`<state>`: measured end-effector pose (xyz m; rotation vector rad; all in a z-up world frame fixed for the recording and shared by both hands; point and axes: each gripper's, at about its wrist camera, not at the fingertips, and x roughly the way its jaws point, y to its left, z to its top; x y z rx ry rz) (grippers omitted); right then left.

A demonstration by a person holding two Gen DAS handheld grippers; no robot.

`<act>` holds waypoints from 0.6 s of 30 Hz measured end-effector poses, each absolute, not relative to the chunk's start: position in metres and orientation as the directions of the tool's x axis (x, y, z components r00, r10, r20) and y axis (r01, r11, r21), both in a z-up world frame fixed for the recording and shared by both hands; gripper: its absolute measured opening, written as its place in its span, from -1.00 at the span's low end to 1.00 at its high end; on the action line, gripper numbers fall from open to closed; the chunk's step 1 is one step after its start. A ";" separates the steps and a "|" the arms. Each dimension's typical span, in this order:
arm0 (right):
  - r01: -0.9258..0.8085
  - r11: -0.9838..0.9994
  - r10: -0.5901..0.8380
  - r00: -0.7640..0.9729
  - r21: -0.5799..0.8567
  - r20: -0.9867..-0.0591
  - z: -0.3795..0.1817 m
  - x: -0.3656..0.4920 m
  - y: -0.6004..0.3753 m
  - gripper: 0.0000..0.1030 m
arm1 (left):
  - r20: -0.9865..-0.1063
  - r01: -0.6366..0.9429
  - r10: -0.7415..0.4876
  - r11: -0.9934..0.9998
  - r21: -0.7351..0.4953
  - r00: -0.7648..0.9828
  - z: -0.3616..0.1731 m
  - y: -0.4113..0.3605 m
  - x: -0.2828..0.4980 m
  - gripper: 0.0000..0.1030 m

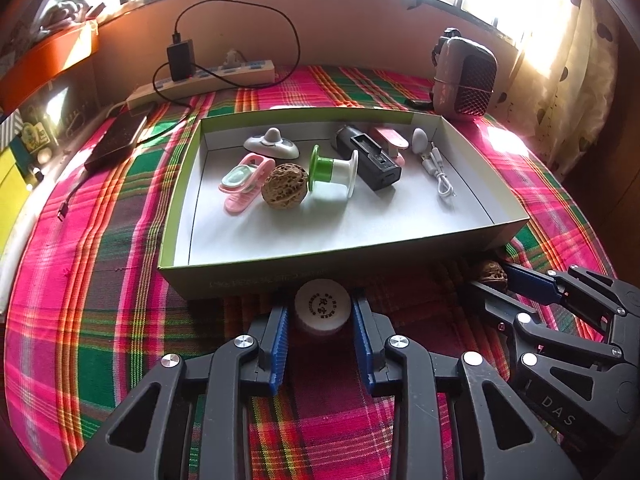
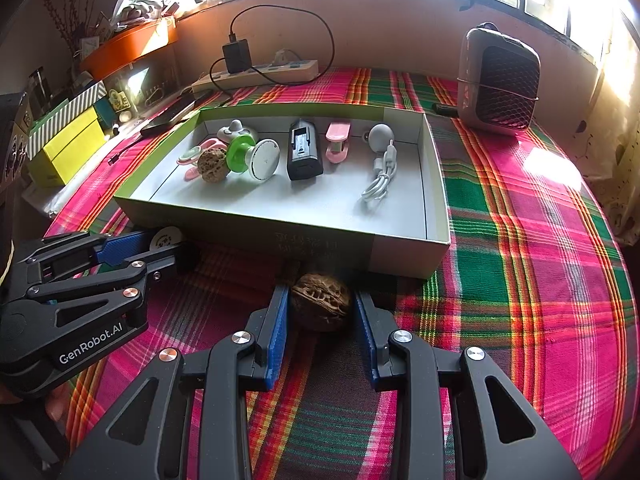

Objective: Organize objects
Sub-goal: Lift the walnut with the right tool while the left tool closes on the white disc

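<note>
Ribbed blue fingers (image 2: 280, 320) grip wrinkled walnut (image 2: 321, 301); plaid cloth (image 2: 520, 280).

Woven plaid tablecloth (image 1: 100, 280); matt cardboard box (image 1: 360, 256); rough, wrinkled walnut (image 2: 320, 302); smooth white disc (image 1: 322, 306).

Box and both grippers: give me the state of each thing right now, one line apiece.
Box: open, no lid, several items inside.
Left gripper: jaws closed on the white round container, on the cloth outside the box.
Right gripper: closed on the walnut, outside the box.
Second walnut: lying in the box.
White cable: coiled, in the box.
Black charger: plugged into the power strip.
</note>
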<state>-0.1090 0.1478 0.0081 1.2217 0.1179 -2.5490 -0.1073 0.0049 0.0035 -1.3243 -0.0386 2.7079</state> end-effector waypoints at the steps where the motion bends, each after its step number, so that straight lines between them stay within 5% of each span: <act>1: 0.312 -0.948 -0.242 -0.588 0.059 -0.772 0.008 -0.109 0.148 -0.37 | -0.784 -0.103 0.125 -0.992 -0.078 -0.607 0.004 0.005 -0.107 -0.49; 18: 0.312 -0.948 -0.241 -0.588 0.059 -0.772 0.008 -0.108 0.147 -0.37 | -0.783 -0.104 0.110 -0.993 -0.059 -0.612 0.003 0.006 -0.106 -0.49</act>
